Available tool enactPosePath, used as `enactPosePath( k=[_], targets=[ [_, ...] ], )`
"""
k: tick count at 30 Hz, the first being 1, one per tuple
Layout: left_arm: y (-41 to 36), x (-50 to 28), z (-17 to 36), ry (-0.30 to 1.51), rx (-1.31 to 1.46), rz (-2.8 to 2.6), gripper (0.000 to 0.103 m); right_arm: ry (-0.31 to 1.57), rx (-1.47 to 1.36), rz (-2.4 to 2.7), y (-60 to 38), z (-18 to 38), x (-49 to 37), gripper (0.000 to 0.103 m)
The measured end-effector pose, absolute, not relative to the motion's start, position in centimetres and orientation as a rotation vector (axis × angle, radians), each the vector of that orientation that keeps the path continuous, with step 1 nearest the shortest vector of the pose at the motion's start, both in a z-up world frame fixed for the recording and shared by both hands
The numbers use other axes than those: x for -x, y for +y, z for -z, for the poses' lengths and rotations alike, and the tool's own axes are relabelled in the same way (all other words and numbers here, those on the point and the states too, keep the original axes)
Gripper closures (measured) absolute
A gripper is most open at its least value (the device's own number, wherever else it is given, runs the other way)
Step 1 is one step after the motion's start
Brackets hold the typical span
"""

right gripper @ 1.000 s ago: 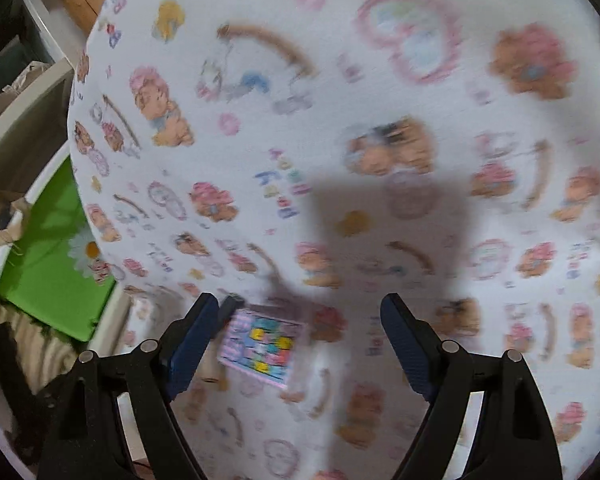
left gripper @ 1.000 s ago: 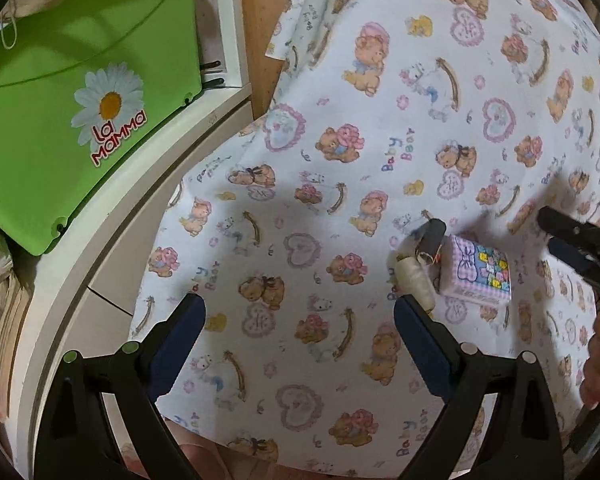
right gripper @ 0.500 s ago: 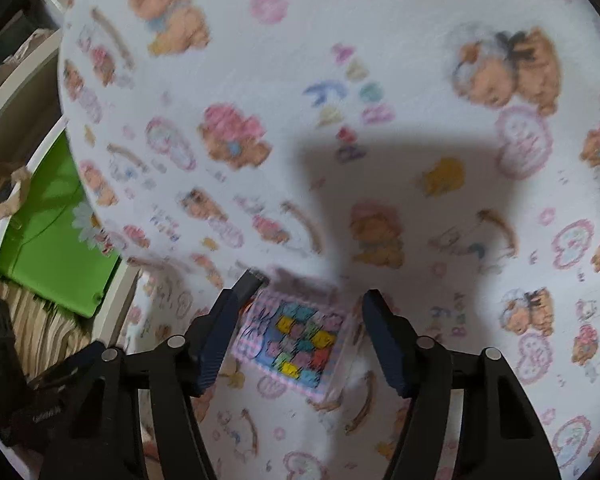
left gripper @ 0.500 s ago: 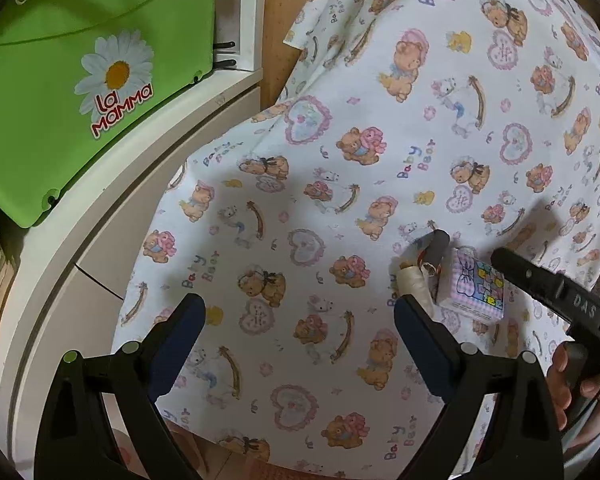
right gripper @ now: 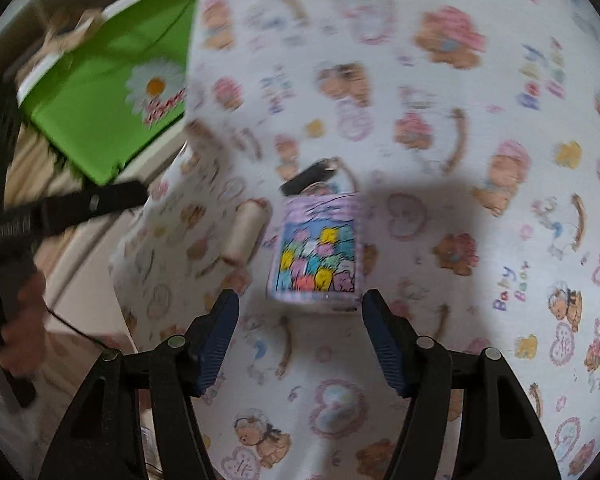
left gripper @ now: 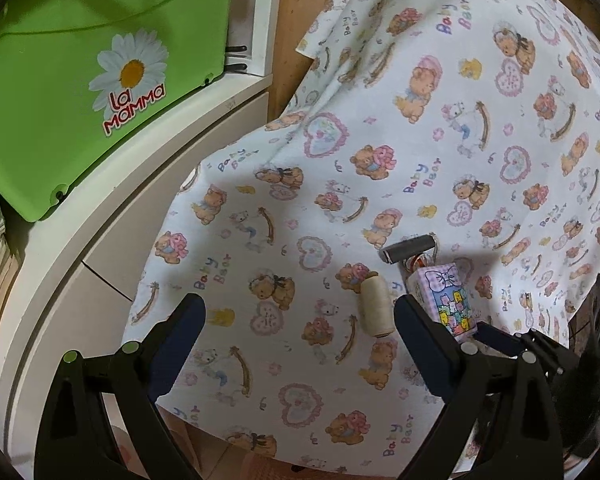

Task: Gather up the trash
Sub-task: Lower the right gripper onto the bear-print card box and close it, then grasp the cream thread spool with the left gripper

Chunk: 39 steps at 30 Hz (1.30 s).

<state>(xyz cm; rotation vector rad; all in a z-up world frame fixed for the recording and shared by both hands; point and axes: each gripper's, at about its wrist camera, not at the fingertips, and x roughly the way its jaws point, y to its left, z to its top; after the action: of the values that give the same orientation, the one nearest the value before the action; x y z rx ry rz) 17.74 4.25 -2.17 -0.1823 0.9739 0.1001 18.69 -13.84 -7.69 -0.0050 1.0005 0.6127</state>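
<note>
Right gripper [right gripper: 298,334] slid up behind the tissue pack [right gripper: 318,246], jaws narrowed but gripping nothing, left gripper [left gripper: 300,334] wide and bare; pack looks light, squishy, so I'd pinch its 2 long sides.

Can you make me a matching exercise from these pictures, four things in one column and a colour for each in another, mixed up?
Things:
1. bin
2. spool
3. tissue pack
4. roller

Colours:
A. cream
B. dark grey
C. green
D. lilac check with coloured blocks

Pairs: 1-C, 2-A, 3-D, 4-B
</note>
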Motion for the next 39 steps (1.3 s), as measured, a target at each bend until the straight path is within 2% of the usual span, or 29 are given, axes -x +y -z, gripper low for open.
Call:
enactPosePath(
  k=[5, 11, 19, 21, 22, 28, 30, 35, 38, 39],
  targets=[
    [4.6, -17.9, 2.4, 0.980, 0.192, -0.108, 0.009, 0.889, 0.111, -0.476, -11.8, 7.3, -17.6, 0.035],
    [5.0, -17.8, 2.0, 0.958, 0.206, -0.107, 0.009, 0.873, -0.068, -0.400, -13.4, 7.0, -19.1, 0.030],
    [4.7, -18.3, 2.4, 0.969, 0.191, -0.119, 0.009, 0.857, -0.008, -0.340, -11.4, 7.7, -20.1, 0.031],
    [4.5, -18.4, 2.5, 0.970, 0.188, -0.114, 0.009, 0.852, 0.020, -0.332, -11.1, 7.8, -20.0, 0.040],
    [4.5, -18.4, 2.5, 0.965, 0.194, -0.105, 0.009, 0.855, 0.039, -0.338, -10.8, 7.9, -20.1, 0.049],
    [3.7, -19.0, 2.7, 0.981, 0.228, -0.032, 0.010, 0.854, 0.004, -0.346, -11.7, 7.7, -19.7, 0.051],
    [3.2, -19.4, 3.0, 0.998, 0.232, -0.011, 0.016, 0.849, -0.006, -0.338, -12.3, 7.3, -19.6, 0.051],
    [1.8, -20.5, 4.3, 1.093, 0.269, 0.094, 0.058, 0.841, -0.015, -0.304, -14.6, 6.6, -19.4, 0.051],
    [1.0, -21.0, 5.1, 1.137, 0.276, 0.112, 0.070, 0.847, -0.022, -0.286, -15.7, 6.3, -19.3, 0.051],
    [0.8, -21.2, 5.4, 1.145, 0.276, 0.113, 0.071, 0.849, -0.023, -0.285, -16.0, 6.2, -19.3, 0.051]
  ],
)
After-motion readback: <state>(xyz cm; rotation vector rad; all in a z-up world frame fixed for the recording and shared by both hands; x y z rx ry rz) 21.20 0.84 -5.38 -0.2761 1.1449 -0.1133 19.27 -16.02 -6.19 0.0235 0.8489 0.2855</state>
